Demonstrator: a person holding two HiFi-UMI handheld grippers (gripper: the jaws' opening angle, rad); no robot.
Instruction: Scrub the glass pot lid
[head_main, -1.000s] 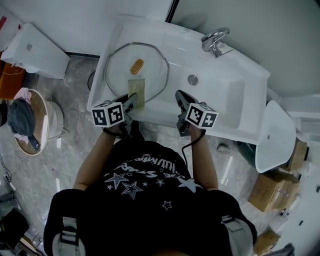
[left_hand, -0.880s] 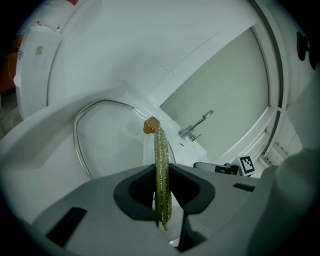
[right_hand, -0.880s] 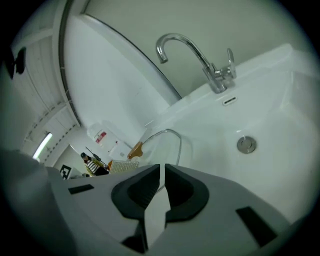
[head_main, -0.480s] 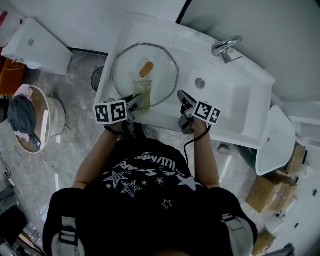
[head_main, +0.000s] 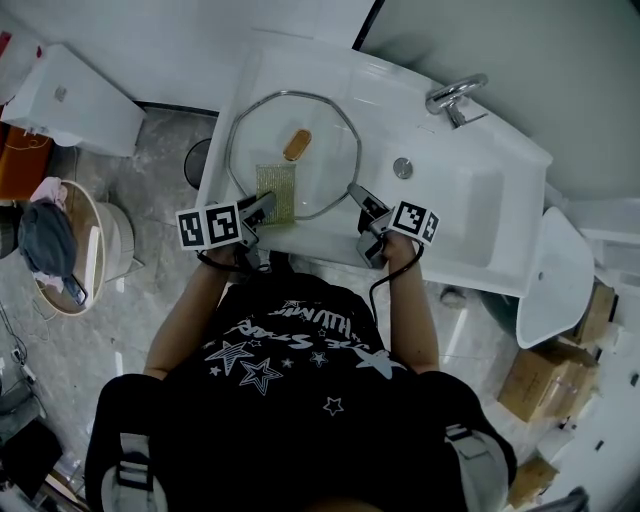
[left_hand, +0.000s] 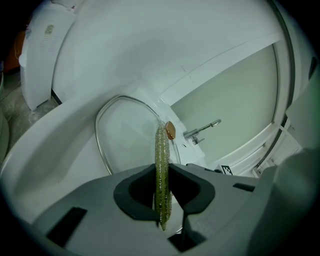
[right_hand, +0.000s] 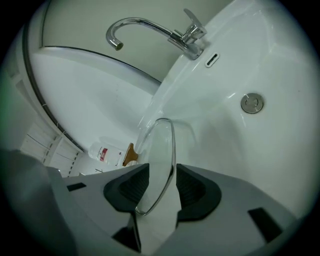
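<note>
Over the white sink (head_main: 470, 215), seen from the head view, the glass pot lid (head_main: 325, 165) lies at the left end. Left gripper view: the left gripper (left_hand: 161, 186) pinches a green scouring pad (left_hand: 162, 150). Right gripper view: the right gripper (right_hand: 159, 186) is opening, with the lid's rim loose between its jaws. Scrubbing looks mostly undone.

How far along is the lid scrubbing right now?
Done: the left gripper has clamped the green scrub pad, which reaches over the glass lid. In hand: the right gripper is opening its jaws, that lid's rim between them. Left: apparently the scrubbing itself.
</note>
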